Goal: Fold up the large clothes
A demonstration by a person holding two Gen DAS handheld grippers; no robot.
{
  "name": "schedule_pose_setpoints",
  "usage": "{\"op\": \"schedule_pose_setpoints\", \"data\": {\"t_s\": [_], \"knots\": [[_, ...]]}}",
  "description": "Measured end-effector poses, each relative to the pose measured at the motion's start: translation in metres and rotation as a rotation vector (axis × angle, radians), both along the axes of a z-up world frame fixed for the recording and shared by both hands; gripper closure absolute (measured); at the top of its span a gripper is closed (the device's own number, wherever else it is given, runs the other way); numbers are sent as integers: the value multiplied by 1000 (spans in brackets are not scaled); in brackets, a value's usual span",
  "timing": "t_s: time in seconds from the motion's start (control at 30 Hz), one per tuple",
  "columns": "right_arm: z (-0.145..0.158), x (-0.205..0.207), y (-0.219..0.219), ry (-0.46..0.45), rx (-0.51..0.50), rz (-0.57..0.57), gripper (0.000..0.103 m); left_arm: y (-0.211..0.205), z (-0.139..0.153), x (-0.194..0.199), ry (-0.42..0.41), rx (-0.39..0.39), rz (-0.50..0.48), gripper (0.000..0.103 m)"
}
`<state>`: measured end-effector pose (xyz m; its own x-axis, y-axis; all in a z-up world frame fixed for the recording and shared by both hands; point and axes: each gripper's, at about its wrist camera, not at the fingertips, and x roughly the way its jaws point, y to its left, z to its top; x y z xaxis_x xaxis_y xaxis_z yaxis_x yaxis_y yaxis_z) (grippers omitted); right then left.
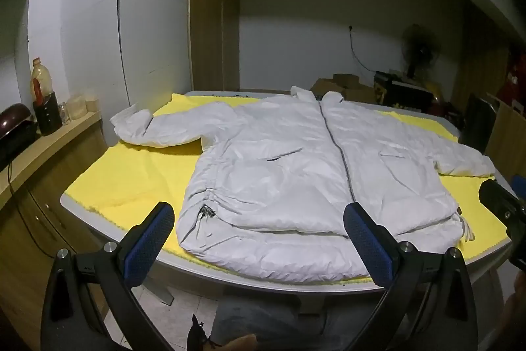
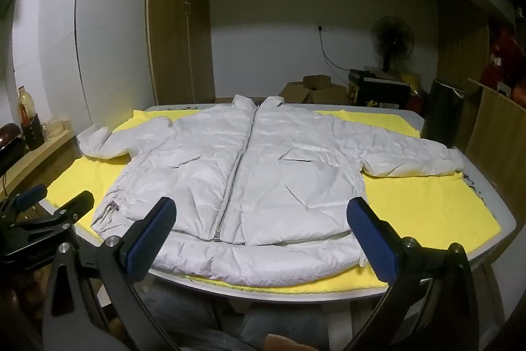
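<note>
A white puffer jacket [image 1: 296, 173] [image 2: 250, 180] lies flat and zipped on a yellow cloth [image 1: 131, 173] [image 2: 420, 213], collar at the far side, hem at the near table edge, both sleeves spread out sideways. My left gripper [image 1: 259, 219] hovers open just before the hem, over the jacket's left half. My right gripper [image 2: 261, 216] is open too, held above the hem near the zipper's lower end. Neither touches the fabric. The right gripper's body [image 1: 503, 213] shows at the left wrist view's right edge; the left gripper's body [image 2: 42, 226] shows at the right wrist view's left edge.
The grey table [image 1: 230, 275] [image 2: 493, 239] has rounded corners. A wooden counter [image 1: 42, 140] on the left carries bottles and jars. Cardboard boxes [image 2: 312, 91], a fan [image 2: 391, 38] and dark bags stand behind the table. The person's legs [image 1: 269, 324] are under the near edge.
</note>
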<state>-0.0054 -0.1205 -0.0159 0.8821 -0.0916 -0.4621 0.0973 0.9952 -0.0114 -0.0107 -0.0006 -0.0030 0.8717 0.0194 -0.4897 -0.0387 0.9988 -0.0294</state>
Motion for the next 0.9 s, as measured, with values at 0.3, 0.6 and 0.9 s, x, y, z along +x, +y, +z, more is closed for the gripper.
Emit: {"op": "schedule_pose_setpoints", "data": {"t_s": [0.3, 0.6, 0.9], "knots": [[-1, 0, 4, -11, -22, -1, 0, -10, -8, 12, 68, 16, -8, 0], [1, 0, 5, -7, -24, 2, 0, -7, -10, 13, 80, 12, -9, 0], [-6, 1, 5, -3, -23, 4, 0, -9, -11, 14, 92, 18, -8, 0]]}}
